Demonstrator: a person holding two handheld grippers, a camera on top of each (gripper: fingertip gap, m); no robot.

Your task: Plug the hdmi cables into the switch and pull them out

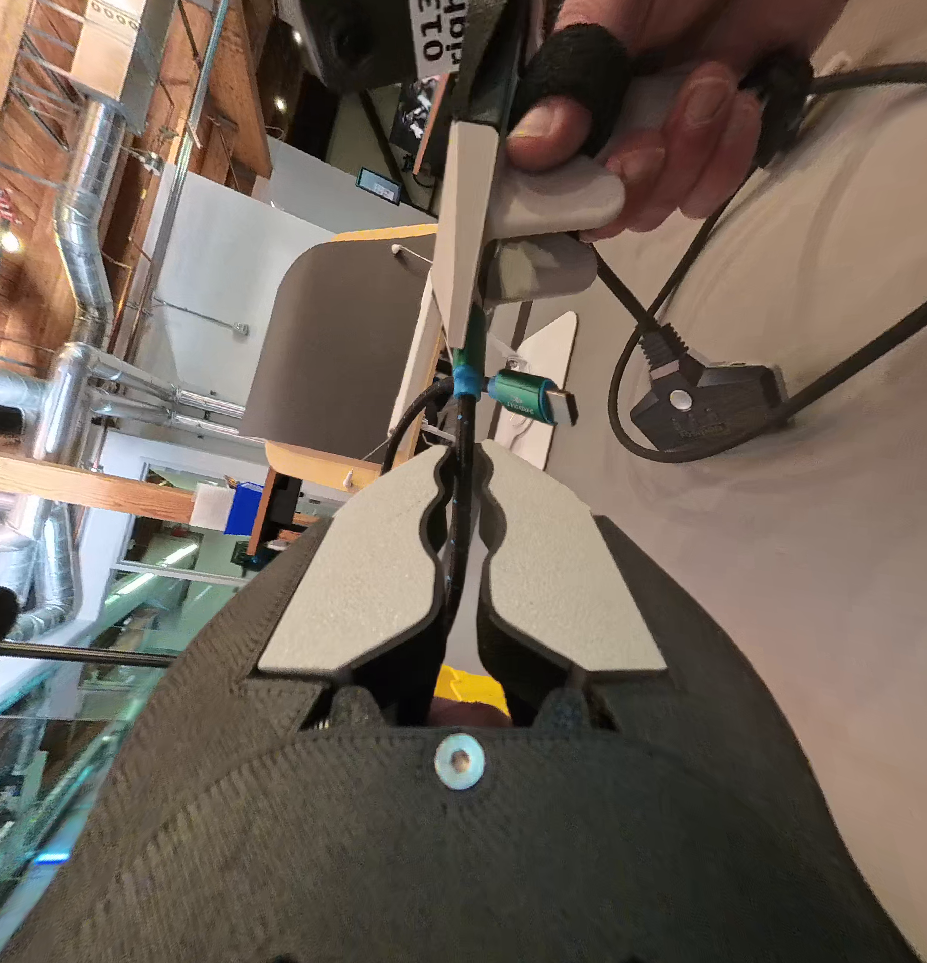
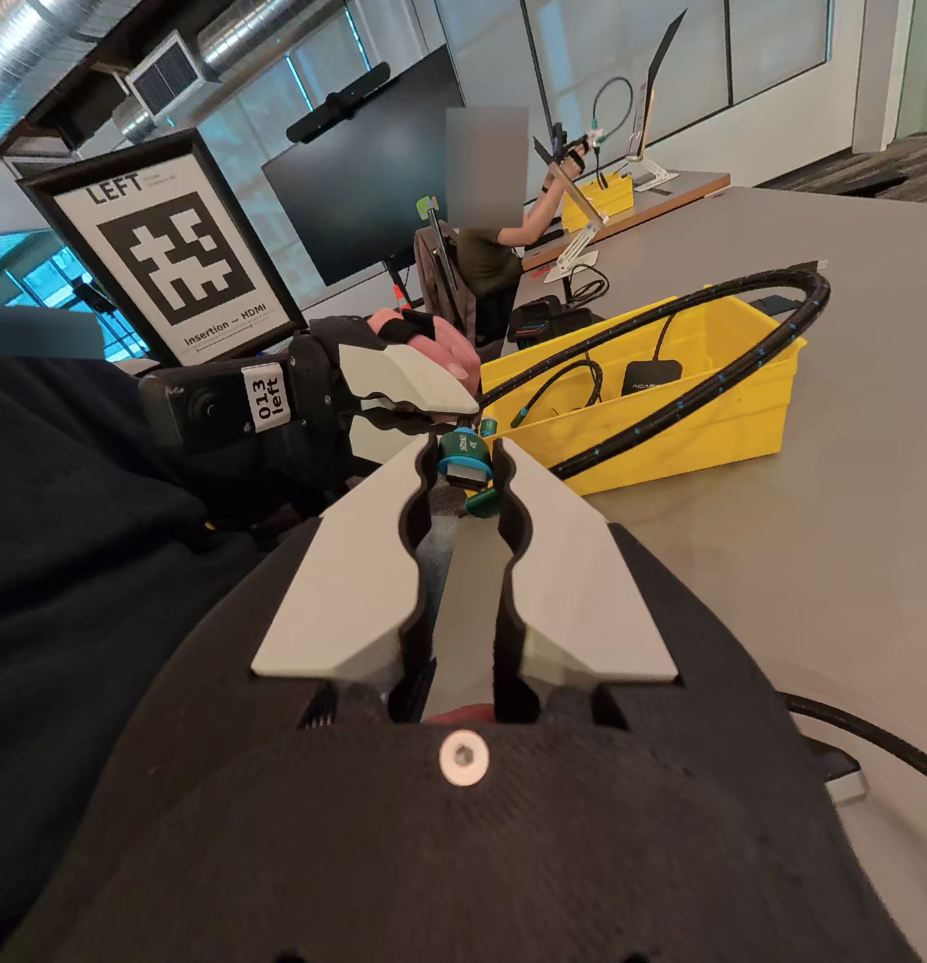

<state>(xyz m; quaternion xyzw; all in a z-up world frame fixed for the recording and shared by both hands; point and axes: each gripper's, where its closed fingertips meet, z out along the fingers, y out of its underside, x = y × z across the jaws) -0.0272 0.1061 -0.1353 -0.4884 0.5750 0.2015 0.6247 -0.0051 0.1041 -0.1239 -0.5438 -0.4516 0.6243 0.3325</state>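
Big grey table [image 2: 763,547] with a yellow plastic bin [image 2: 711,417] sitting on it, a small black box [image 2: 651,376] inside. Behind that there's a framed sign [image 2: 164,250] with a blocky black and white marker, and a large dark screen [image 2: 362,172] on a stand. A person [image 2: 490,255] sits at the far end by another yellow bin [image 2: 604,195]. From the left wrist view you get silver ducts [image 1: 86,208] under a wood ceiling

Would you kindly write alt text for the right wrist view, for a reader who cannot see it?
A green HDMI plug sits between the tips of the right gripper, metal end toward the camera. The left gripper holds its black braided cable, which arcs over a yellow bin on a grey table.
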